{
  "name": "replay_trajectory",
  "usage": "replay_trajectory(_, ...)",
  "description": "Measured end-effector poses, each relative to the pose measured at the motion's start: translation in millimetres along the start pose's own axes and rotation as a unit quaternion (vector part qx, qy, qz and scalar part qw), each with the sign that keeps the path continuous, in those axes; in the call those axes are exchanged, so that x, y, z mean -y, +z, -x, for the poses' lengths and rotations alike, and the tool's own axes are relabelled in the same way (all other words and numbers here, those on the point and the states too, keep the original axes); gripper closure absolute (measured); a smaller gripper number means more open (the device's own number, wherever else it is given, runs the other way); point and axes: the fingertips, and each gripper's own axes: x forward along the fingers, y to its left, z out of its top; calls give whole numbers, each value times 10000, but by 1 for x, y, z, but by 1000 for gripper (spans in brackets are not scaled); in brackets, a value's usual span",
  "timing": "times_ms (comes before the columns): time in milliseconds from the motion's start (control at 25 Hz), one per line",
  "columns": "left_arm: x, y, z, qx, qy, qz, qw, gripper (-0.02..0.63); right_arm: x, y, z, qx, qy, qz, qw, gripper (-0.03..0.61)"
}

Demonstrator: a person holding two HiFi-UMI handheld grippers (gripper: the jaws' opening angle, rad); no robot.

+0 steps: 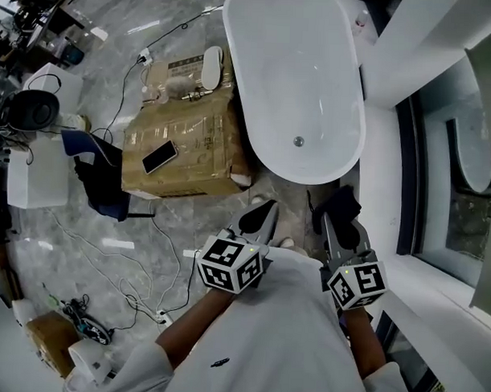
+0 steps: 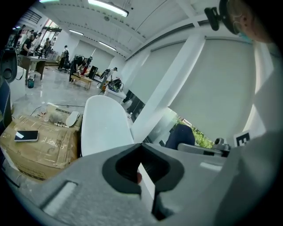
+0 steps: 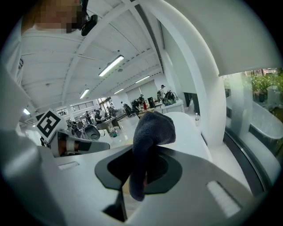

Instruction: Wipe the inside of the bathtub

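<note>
One white bathtub [image 1: 294, 80] fills the floor ahead of you, its rounded near end just beyond both grippers. Its glossy inside looks hard and probably slick, so expect the cloth to glide and press firmly on the curved walls. The open top gives room to reach in from this end. The cardboard box [image 1: 179, 141] sits close against the tub's left rim and the white wall [image 1: 412, 44] hugs its right, so sideways room is tight.

Your right gripper [image 1: 339, 227] has its fingers pinching the dark cloth [image 3: 150, 132], which is soft and limp and flops over the fingers. The pinch is near one end, and more bunched up would likely wipe better. Your left gripper [image 1: 265, 208] has its fingers pressed together on nothing. The drain [image 1: 298, 141] lies near this end.
</note>
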Motion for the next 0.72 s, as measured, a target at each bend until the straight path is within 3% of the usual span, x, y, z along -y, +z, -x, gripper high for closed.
replay_trajectory(320, -49, 43, -16, 72, -203, 37, 9998, 615, -7, 30, -63, -84, -196, 214, 9995, 525)
replay_trajectory(720, -70, 51, -33, 38, -119, 221, 9997, 615, 3, 41, -91, -215, -60, 483, 9986, 525)
